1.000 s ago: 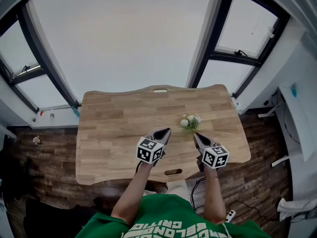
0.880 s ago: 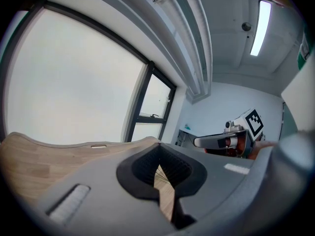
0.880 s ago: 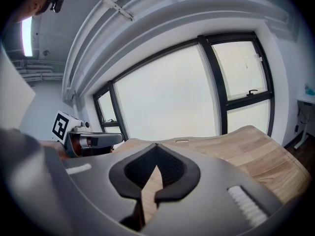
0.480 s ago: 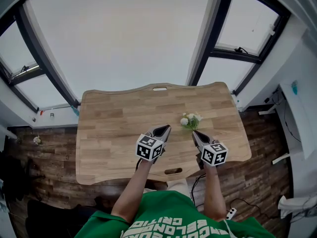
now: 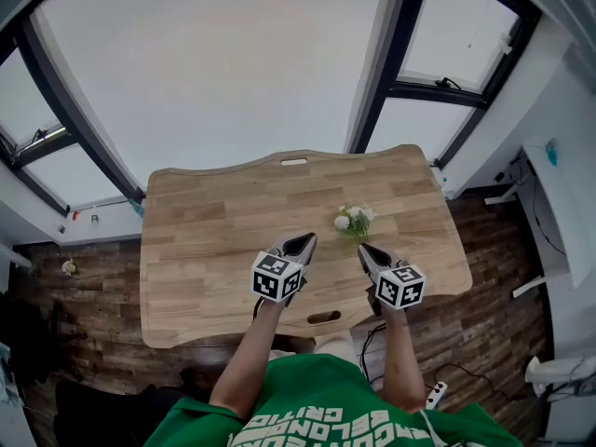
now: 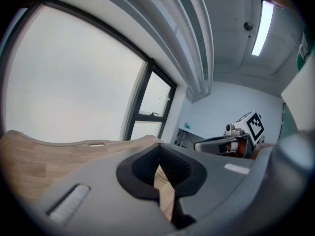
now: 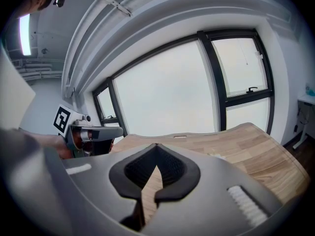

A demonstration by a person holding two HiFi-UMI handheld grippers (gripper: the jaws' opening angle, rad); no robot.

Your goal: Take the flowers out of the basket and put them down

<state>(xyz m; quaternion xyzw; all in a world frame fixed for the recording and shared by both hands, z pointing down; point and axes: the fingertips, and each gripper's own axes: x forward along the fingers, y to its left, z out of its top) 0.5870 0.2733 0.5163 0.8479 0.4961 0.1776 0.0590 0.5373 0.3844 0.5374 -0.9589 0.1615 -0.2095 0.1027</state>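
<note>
A small bunch of white flowers [image 5: 354, 220] with green stems lies on the wooden table [image 5: 205, 240], right of its middle. No basket shows in any view. My right gripper [image 5: 362, 248] hovers just in front of the flowers, its tip a short way from them, shut and empty [image 7: 156, 145]. My left gripper [image 5: 311, 238] is beside it to the left, over bare wood, its jaws also meeting at the tip with nothing between them [image 6: 158, 146]. Each gripper view shows the other gripper off to the side.
The table has a handle slot at the far edge [image 5: 293, 162] and another at the near edge [image 5: 323, 318]. Big windows with dark frames [image 5: 377, 73] stand behind it. Dark wooden floor [image 5: 84, 305] surrounds the table, and a white counter [image 5: 563, 203] is at the right.
The head view has shifted slightly. Both grippers and the flowers stay where they were.
</note>
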